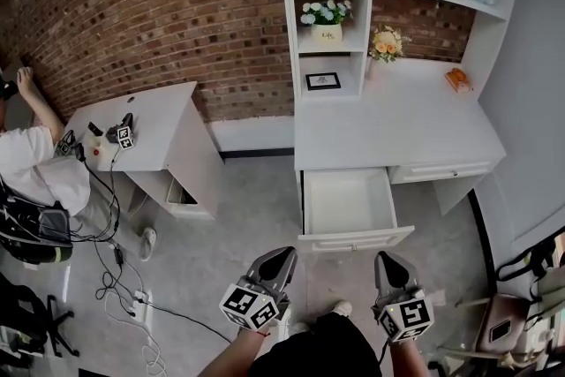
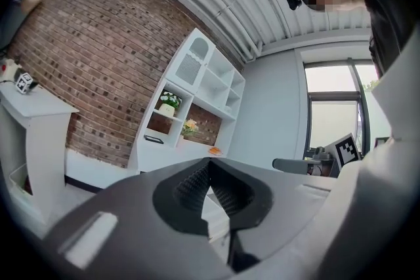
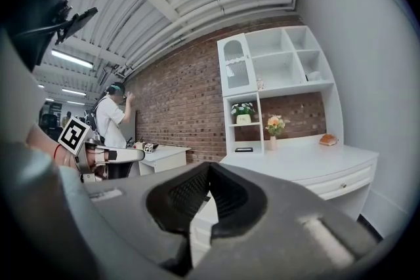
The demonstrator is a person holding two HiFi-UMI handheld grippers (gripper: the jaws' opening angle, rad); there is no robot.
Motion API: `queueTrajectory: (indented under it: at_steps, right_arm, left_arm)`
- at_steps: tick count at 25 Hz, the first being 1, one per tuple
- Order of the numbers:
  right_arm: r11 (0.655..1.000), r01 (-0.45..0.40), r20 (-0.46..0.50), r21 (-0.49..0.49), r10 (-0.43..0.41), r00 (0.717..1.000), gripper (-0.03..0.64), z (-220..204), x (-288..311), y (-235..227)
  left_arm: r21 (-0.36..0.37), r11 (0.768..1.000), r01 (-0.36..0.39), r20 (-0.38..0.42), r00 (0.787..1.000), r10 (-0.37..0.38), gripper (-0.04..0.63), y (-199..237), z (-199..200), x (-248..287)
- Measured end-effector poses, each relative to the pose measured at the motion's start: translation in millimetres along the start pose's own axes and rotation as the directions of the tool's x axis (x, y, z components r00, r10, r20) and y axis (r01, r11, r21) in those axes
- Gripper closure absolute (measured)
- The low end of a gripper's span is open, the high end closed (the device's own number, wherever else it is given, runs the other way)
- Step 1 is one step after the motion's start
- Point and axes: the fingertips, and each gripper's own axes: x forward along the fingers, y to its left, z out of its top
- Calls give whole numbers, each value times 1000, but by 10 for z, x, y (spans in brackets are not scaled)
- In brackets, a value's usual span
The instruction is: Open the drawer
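The white desk [image 1: 397, 124] has its left drawer [image 1: 346, 200] pulled out and empty; its front panel [image 1: 357, 238] faces me. The right drawer [image 1: 439, 170] beside it is pushed in, and it also shows in the right gripper view [image 3: 341, 181]. My left gripper [image 1: 281, 256] hangs just in front of the open drawer's front panel, apart from it, jaws shut with nothing between them [image 2: 209, 164]. My right gripper [image 1: 386, 260] hangs beside it to the right, also shut and empty [image 3: 209, 167]. Both point level toward the desk.
A shelf unit with flowers [image 1: 327, 13] stands on the desk against the brick wall. A small white table [image 1: 150, 124] with a marker cube [image 1: 124, 136] is at left, beside a person [image 1: 35, 163]. Cables [image 1: 124, 278] trail on the floor. A chair [image 1: 503, 322] stands at right.
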Motion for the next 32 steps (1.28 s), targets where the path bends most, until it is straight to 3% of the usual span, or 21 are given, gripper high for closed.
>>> queueTrajectory:
  at_steps: [5,12,32]
  right_arm:
    - [1000,-29,19,-3,29,999,615,97,-55,113]
    - [999,-37,35,-6,37,999,615,148,-110,158]
    - [1000,-14,28,19,13,1000,615,83,-137,321]
  left_arm:
    - [23,1000,9,10,1000,-10,593,-52,118,-19]
    - [36,996,79,-2,997,-79,593,-233,163,-37]
    - [72,994,77,-20,997,-76,594,-193,191,-166]
